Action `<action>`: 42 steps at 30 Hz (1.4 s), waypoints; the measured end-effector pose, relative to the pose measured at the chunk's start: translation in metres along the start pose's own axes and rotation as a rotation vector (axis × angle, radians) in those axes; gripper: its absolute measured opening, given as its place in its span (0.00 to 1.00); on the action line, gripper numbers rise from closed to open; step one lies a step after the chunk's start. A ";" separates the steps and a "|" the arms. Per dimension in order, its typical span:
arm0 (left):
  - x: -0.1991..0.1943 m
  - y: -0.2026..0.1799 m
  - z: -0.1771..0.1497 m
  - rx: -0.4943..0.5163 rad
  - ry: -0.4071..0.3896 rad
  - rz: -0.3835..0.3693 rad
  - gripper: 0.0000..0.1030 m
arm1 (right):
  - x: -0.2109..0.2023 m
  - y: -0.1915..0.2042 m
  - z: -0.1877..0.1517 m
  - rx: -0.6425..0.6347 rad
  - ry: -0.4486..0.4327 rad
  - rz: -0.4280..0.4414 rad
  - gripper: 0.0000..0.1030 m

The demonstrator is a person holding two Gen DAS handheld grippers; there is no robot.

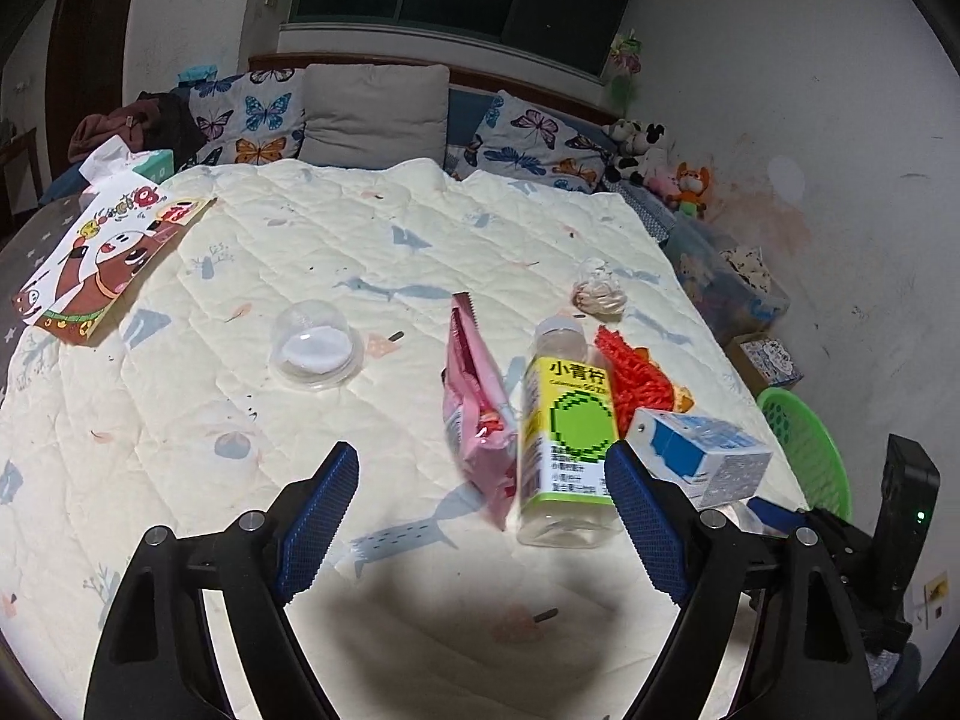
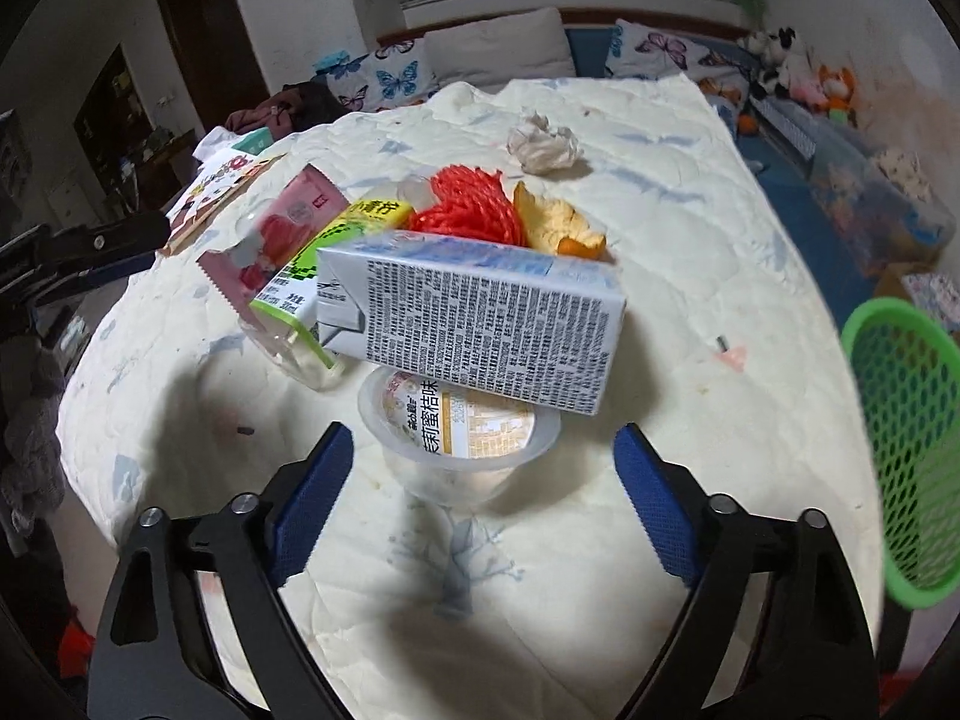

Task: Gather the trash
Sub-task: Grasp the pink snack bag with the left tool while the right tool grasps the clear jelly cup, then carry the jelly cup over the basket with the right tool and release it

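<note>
Trash lies on a quilted bed (image 1: pixel 180 450). In the left wrist view my left gripper (image 1: pixel 480 468) is open, with a pink snack pouch (image 1: pixel 474 396) and a clear bottle with a yellow-green label (image 1: pixel 567 426) just beyond its tips, untouched. A blue-white carton (image 1: pixel 702 456) leans by the right finger, in front of red netting (image 1: pixel 636 378). In the right wrist view my right gripper (image 2: pixel 483 441) is open around a clear sealed cup (image 2: pixel 462 426), pads apart from it. The carton (image 2: pixel 474 324) rests partly over the cup. Orange peel (image 2: pixel 558 222) and crumpled tissue (image 2: pixel 543 144) lie further back.
A green mesh basket (image 2: pixel 906 450) stands off the bed's right edge. A clear dome lid (image 1: pixel 315 351) sits left of the pile, and a cartoon paper bag (image 1: pixel 102 258) at the far left. Pillows (image 1: pixel 372 114) and plush toys line the headboard.
</note>
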State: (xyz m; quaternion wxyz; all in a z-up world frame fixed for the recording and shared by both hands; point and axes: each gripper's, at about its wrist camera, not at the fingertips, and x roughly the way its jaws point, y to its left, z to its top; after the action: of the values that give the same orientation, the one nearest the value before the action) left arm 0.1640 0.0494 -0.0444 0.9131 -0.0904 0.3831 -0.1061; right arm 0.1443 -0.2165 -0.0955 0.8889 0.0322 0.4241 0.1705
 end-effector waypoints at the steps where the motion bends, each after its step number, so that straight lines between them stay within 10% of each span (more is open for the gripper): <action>1: 0.002 0.002 0.000 -0.008 0.007 -0.006 0.78 | 0.002 -0.001 0.000 0.009 -0.001 0.000 0.81; 20: 0.087 0.014 0.040 -0.065 0.120 0.013 0.67 | 0.016 -0.002 0.003 0.083 -0.002 0.013 0.61; 32: 0.103 0.018 0.037 -0.092 0.173 -0.058 0.32 | 0.013 0.005 -0.002 0.059 -0.002 0.021 0.56; 42: 0.083 0.023 0.030 -0.105 0.156 -0.073 0.23 | -0.001 0.014 -0.018 0.027 0.014 0.042 0.56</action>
State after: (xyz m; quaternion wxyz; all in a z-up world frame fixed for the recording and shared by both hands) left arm 0.2450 0.0524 -0.0864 0.8700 -0.1434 0.4546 -0.1257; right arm 0.1260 -0.2054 -0.1038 0.8817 0.0519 0.4316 0.1836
